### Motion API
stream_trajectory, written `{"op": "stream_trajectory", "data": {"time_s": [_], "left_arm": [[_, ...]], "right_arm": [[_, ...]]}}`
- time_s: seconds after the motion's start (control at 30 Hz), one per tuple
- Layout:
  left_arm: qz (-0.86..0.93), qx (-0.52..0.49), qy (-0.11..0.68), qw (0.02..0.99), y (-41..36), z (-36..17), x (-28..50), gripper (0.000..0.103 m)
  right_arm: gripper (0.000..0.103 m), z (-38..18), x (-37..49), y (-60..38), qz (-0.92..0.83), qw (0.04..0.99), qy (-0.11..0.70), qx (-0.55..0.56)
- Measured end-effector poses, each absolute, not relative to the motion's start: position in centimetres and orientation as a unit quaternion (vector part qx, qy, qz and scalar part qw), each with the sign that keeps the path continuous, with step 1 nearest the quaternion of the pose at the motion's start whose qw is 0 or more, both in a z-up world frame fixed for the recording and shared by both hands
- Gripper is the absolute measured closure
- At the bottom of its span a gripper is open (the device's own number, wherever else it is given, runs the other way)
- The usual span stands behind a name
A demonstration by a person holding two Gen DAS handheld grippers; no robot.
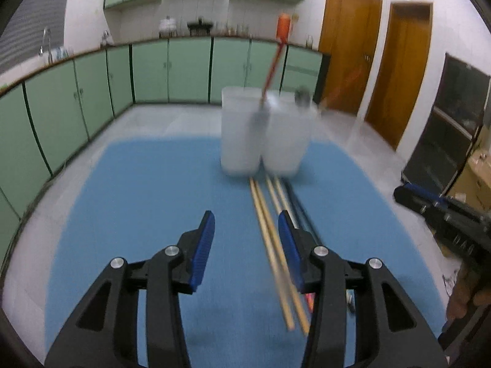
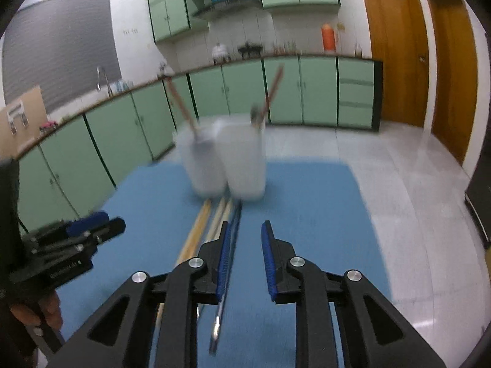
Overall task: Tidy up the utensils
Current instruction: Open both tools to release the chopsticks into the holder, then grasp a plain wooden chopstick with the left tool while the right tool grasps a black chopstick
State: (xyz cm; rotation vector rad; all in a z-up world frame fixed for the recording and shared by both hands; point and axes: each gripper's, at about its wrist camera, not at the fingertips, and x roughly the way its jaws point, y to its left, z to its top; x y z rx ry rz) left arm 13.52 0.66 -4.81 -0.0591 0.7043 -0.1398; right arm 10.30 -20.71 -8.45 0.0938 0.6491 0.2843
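Two translucent white containers point(image 1: 264, 135) stand side by side at the far end of a blue mat point(image 1: 138, 199). Each holds a red-handled utensil point(image 1: 271, 70), also in the right wrist view point(image 2: 273, 90). Wooden chopsticks point(image 1: 270, 245) and dark chopsticks point(image 1: 299, 211) lie on the mat in front of them. My left gripper point(image 1: 245, 230) is open and empty above the mat, left of the chopsticks. My right gripper point(image 2: 245, 239) is open and empty, with the dark chopsticks point(image 2: 228, 251) under its left finger. The containers point(image 2: 227, 159) appear blurred.
Green kitchen cabinets point(image 1: 172, 70) run along the back and left. Wooden doors point(image 1: 374, 61) are at the right. The right gripper's body point(image 1: 445, 214) shows at the right edge of the left view; the left gripper's body point(image 2: 61, 251) at the left of the right view.
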Motion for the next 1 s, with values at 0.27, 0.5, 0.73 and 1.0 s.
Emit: {"op": "stream_trajectory", "data": {"time_s": [0.27, 0.5, 0.73, 1.0], "left_arm": [[-0.07, -0.015, 0.396, 0.915, 0.5, -9.9, 11.1, 0.042], [-0.063, -0.007, 0.411, 0.909, 0.5, -11.7, 9.4, 0.03], [-0.068, -0.005, 0.41, 0.91, 0.0, -11.3, 9.2, 0.03], [-0.085, 0.002, 0.412, 0.907, -1.8, -11.3, 8.9, 0.03]], "right_arm": [[0.07, -15.0, 7.3, -19.0, 0.166, 0.901, 0.397, 0.052], [0.062, -16.4, 6.5, -18.0, 0.166, 0.895, 0.412, 0.038], [0.075, -16.3, 6.1, -17.9, 0.158, 0.897, 0.411, 0.027], [0.096, -16.3, 6.0, -17.9, 0.139, 0.9, 0.413, 0.012]]}}
